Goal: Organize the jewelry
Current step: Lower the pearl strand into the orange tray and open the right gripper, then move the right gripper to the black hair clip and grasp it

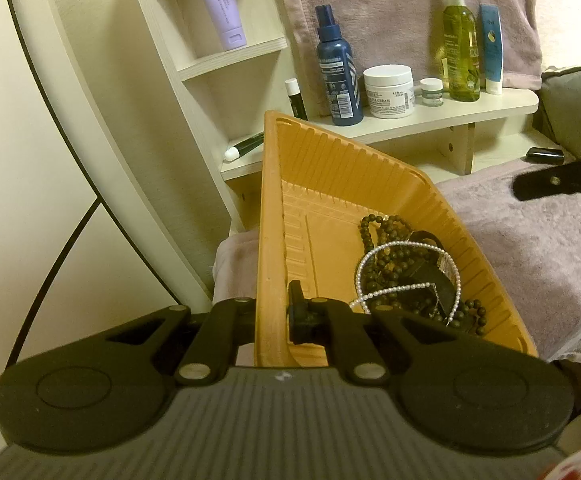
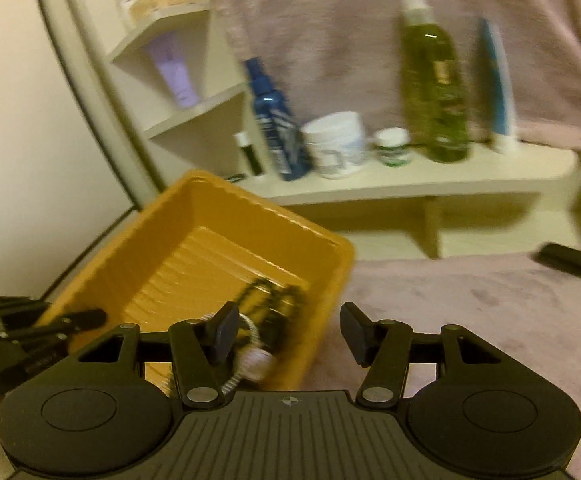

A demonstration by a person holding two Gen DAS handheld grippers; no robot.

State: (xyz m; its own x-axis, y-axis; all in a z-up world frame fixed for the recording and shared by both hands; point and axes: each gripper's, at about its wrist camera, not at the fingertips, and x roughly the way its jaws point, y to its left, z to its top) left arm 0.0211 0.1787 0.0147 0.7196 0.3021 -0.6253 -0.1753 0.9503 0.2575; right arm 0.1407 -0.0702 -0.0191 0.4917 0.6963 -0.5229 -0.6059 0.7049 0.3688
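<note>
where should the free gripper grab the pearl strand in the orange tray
Take the pearl strand at its raised upper arc, coming straight down from above with the open right gripper. That loop arches over the dark beads, so the fingers can likely straddle it alone. The left gripper clamps the orange tray wall.

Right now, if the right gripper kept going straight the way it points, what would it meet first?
Most likely the near right wall of the orange tray, just left of the open right gripper; slightly right, it would pass over the mauve towel. Blur makes depth uncertain.

Cream wall (image 1: 22,160); pale wooden shelf (image 1: 430,120)
</note>
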